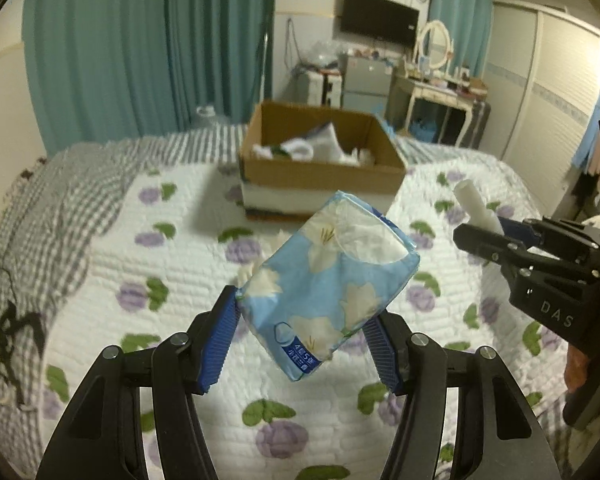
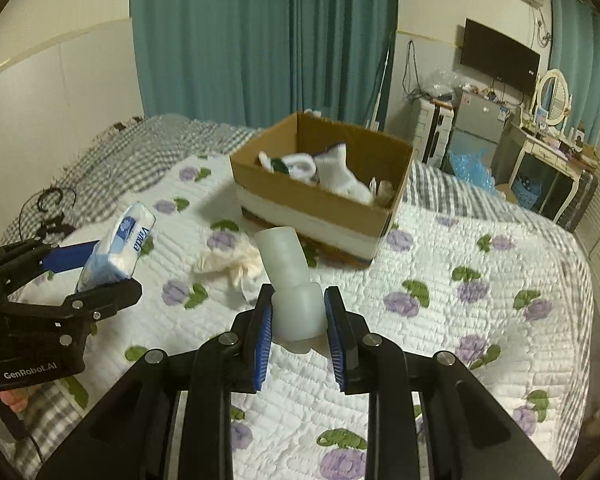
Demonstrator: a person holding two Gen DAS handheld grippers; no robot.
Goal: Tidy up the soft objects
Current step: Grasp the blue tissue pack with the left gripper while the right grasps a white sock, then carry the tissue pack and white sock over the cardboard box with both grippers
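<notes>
My left gripper (image 1: 306, 312) is shut on a blue tissue pack (image 1: 328, 276) with white lilies printed on it, held tilted above the bed. The same tissue pack (image 2: 118, 244) shows at the left of the right wrist view, in the left gripper (image 2: 112, 276). My right gripper (image 2: 298, 312) is shut on a soft white tube-shaped thing (image 2: 288, 276), which is bent and sticks up and forward. In the left wrist view the right gripper (image 1: 488, 232) shows with the white tube (image 1: 476, 204). A cardboard box (image 2: 320, 204) with white socks (image 2: 336, 172) inside stands further back on the bed.
A crumpled cream tissue (image 2: 232, 264) lies on the white flowered quilt (image 2: 460, 264) before the box. A grey checked blanket (image 1: 60, 208) and a black cable (image 2: 52, 208) lie at the left. Teal curtains, a small fridge (image 2: 476, 128) and a dressing table (image 2: 544, 160) stand behind the bed.
</notes>
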